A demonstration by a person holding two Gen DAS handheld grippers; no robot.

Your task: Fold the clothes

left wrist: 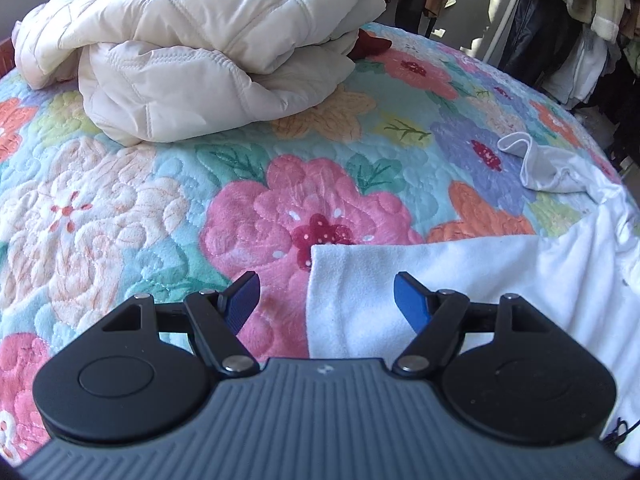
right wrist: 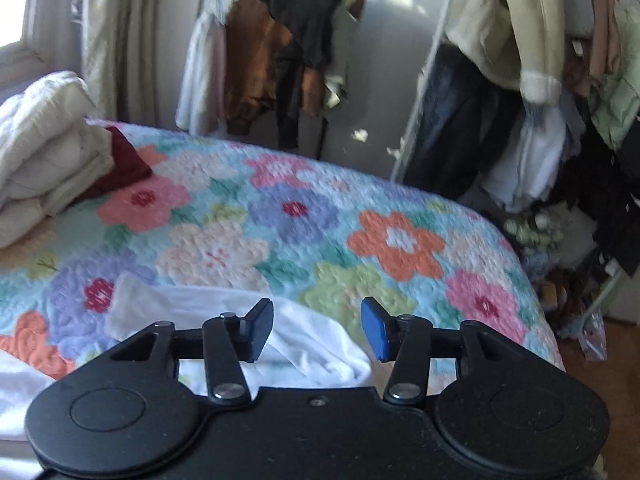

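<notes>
White garment (left wrist: 420, 280), folded edge uppermost, lies flat on my floral quilt (left wrist: 160, 208), below both tools. My left gripper (left wrist: 326, 300) and right gripper (right wrist: 318, 330) hang over it, jaws apart, gripping nothing. Cream quilted jacket (left wrist: 208, 40) sits heaped at the quilt's far side, over a dark red cloth (right wrist: 124, 160).

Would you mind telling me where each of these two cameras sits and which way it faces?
Left wrist: on the left gripper, angled down at the white garment on the floral quilt; its open fingers show.
Right wrist: on the right gripper, facing across the bed toward the clothes rack; its open fingers show.
Shared: quilt, white garment, cream puffer jacket.
</notes>
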